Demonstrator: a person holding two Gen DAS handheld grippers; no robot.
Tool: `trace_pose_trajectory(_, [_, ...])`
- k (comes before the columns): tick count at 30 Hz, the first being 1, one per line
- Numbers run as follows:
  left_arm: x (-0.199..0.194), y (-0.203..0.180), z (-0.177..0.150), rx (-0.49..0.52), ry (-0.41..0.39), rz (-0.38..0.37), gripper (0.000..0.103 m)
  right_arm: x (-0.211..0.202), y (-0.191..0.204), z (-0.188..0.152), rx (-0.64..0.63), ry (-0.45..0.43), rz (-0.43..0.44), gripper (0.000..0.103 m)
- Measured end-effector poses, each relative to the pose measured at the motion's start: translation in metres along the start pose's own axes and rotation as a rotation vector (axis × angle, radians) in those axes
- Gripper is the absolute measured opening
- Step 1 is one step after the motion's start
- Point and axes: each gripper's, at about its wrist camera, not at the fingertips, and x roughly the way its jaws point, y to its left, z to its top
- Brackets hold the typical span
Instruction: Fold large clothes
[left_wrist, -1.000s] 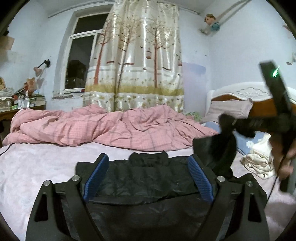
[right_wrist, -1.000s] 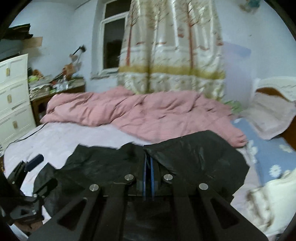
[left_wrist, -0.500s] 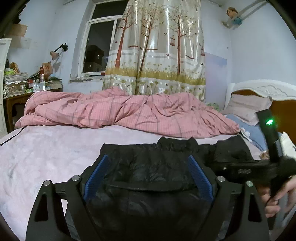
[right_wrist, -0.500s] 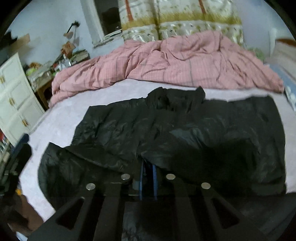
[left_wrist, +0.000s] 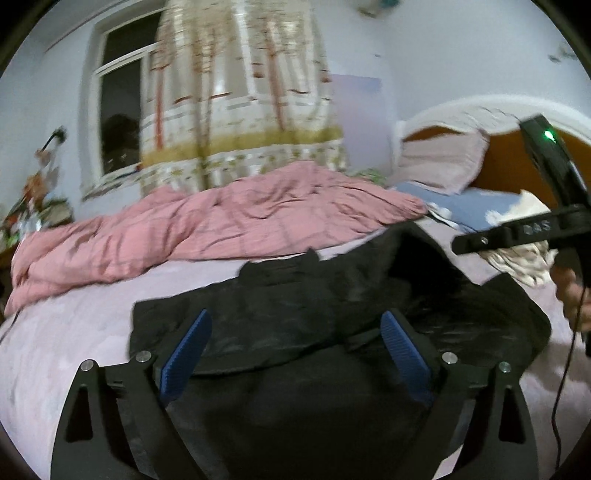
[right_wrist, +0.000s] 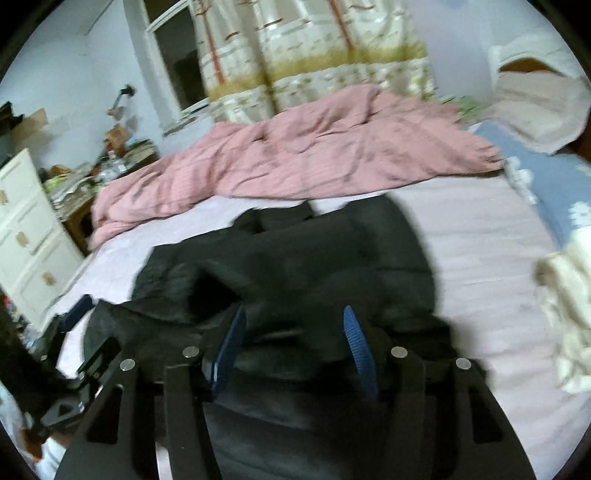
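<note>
A black puffy jacket (left_wrist: 295, 295) lies spread on the pale pink bed sheet (left_wrist: 74, 332), collar toward the far side. Its right part is folded in over the body (right_wrist: 332, 258). My left gripper (left_wrist: 295, 325) hovers just over the near hem, jaws wide and still opening, nothing pinched between the blue pads (left_wrist: 184, 350). My right gripper (right_wrist: 291, 325) is over the folded right side, its jaws opening with the jacket fabric lying loose below them. The right gripper's body (left_wrist: 535, 225) and the hand holding it show at the right edge of the left wrist view.
A crumpled pink quilt (left_wrist: 221, 221) lies across the far side of the bed. Pillows (left_wrist: 443, 162), a headboard and a cream cloth (right_wrist: 565, 314) are at the right. A white drawer unit (right_wrist: 26, 229) and cluttered desk stand left. A patterned curtain (left_wrist: 240, 110) hangs by the window.
The right gripper carried the jacket's right side inward, laid it over the body and spread its jaws from shut, letting go of the fabric. Both grippers sank toward the bed; the left stayed open.
</note>
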Motion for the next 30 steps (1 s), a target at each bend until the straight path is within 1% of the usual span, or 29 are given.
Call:
trace_pose_trajectory(2, [0.003, -0.018, 0.009, 0.043, -0.004, -0.015, 0.093, -0.004, -0.013, 0.0, -0.002, -0.013, -0.046, 0.058])
trace_pose_trajectory(3, [0.005, -0.027, 0.015, 0.068, -0.01, -0.022, 0.094, -0.006, -0.022, -0.001, 0.019, -0.026, -0.066, 0.058])
trace_pose_trajectory(6, [0.019, -0.057, 0.037, 0.162, -0.008, -0.053, 0.098, -0.008, -0.04, -0.002, 0.069, -0.032, -0.053, 0.058])
trace_pose_trajectory(8, [0.034, -0.073, 0.049, 0.213, 0.021, -0.071, 0.098, -0.006, -0.049, -0.004, 0.085, -0.035, -0.066, 0.058])
trace_pose_trajectory(9, [0.043, -0.079, 0.053, 0.234, 0.037, -0.067, 0.098, -0.006, -0.052, -0.005, 0.085, -0.037, -0.073, 0.058])
trace_pose_trajectory(11, [0.061, -0.089, 0.061, 0.271, 0.055, -0.036, 0.098, -0.005, -0.055, -0.008, 0.078, -0.035, -0.069, 0.058])
trace_pose_trajectory(13, [0.076, -0.092, 0.067, 0.286, 0.089, -0.004, 0.098, -0.005, -0.056, -0.011, 0.06, -0.031, -0.062, 0.058])
trace_pose_trajectory(16, [0.09, -0.086, 0.07, 0.269, 0.129, -0.029, 0.098, -0.007, -0.05, -0.015, 0.004, -0.027, -0.062, 0.058])
trace_pose_trajectory(18, [0.094, -0.083, 0.071, 0.256, 0.147, -0.031, 0.094, -0.008, -0.046, -0.017, -0.038, -0.029, -0.076, 0.058])
trace_pose_trajectory(19, [0.094, -0.082, 0.071, 0.238, 0.149, -0.05, 0.093, -0.007, -0.044, -0.017, -0.048, -0.026, -0.087, 0.058])
trace_pose_trajectory(20, [0.091, -0.082, 0.073, 0.214, 0.142, -0.085, 0.093, -0.007, -0.043, -0.017, -0.052, -0.021, -0.108, 0.058])
trace_pose_trajectory(21, [0.086, -0.083, 0.075, 0.195, 0.124, -0.122, 0.093, -0.005, -0.044, -0.017, -0.045, -0.014, -0.141, 0.058])
trace_pose_trajectory(22, [0.08, -0.084, 0.076, 0.186, 0.105, -0.158, 0.093, -0.005, -0.044, -0.017, -0.038, -0.012, -0.151, 0.058])
trace_pose_trajectory(24, [0.066, -0.088, 0.079, 0.17, 0.06, -0.27, 0.093, -0.002, -0.046, -0.017, -0.036, 0.008, -0.174, 0.058])
trace_pose_trajectory(25, [0.059, -0.089, 0.081, 0.157, 0.031, -0.297, 0.093, -0.001, -0.046, -0.018, -0.043, 0.013, -0.191, 0.058])
trace_pose_trajectory(27, [0.049, -0.093, 0.081, 0.162, -0.006, -0.335, 0.093, -0.003, -0.046, -0.02, -0.05, 0.005, -0.184, 0.058])
trace_pose_trajectory(28, [0.047, -0.098, 0.081, 0.185, -0.004, -0.352, 0.093, -0.003, -0.047, -0.021, -0.048, 0.005, -0.18, 0.058])
trace_pose_trajectory(30, [0.052, -0.111, 0.08, 0.24, 0.025, -0.331, 0.092, -0.005, -0.05, -0.024, -0.041, -0.001, -0.171, 0.058])
